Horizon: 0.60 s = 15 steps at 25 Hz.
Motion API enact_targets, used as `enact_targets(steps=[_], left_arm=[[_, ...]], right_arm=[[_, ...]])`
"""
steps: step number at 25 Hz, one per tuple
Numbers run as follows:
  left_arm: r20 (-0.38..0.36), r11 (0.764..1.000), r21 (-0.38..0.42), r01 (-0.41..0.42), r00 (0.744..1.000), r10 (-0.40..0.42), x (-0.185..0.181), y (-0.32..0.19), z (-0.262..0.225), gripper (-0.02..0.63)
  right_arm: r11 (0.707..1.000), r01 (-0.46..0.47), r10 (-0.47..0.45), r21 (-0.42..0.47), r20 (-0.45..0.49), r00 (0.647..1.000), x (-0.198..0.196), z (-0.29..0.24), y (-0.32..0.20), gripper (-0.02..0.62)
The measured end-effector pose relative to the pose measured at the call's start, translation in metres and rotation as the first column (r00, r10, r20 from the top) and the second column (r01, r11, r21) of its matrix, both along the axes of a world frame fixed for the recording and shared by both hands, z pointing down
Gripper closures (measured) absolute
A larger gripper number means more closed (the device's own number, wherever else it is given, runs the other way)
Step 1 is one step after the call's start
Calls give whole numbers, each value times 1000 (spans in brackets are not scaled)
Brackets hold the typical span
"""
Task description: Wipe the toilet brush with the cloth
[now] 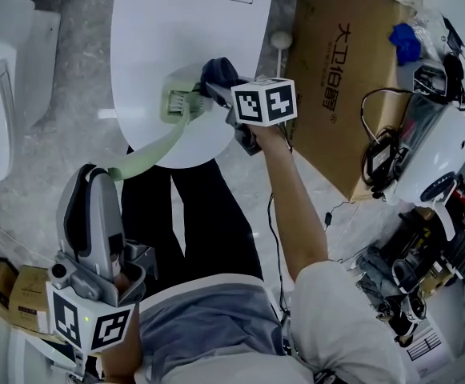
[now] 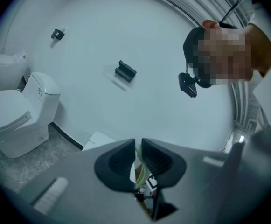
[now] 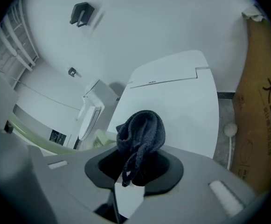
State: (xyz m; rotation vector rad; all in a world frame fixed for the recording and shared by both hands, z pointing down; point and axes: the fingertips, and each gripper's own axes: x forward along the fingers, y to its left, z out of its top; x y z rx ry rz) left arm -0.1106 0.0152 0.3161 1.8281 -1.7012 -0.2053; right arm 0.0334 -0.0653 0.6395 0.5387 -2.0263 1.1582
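The left gripper has its jaws pressed on the near end of the pale green plastic toilet brush. The brush's long handle slants up and to the right to a squarish head over the closed white toilet lid. Just right of that head, touching or nearly so, the bunched dark blue cloth is pinched in the right gripper, the nearer one for wiping. Grey marbled floor lies around, with a brown cardboard box far right
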Motion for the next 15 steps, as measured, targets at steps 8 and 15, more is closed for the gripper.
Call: enact_targets(steps=[8, 15], left_arm=[[-8, 1000, 8, 5, 1000, -5, 0, 0, 0, 606], [-14, 1000, 13, 3, 1000, -3, 0, 0, 0, 606]], right_arm=[[999, -2, 1, 40, 28, 1000, -12, -24, 8, 492], [998, 3, -7, 57, 82, 997, -19, -47, 15, 492]])
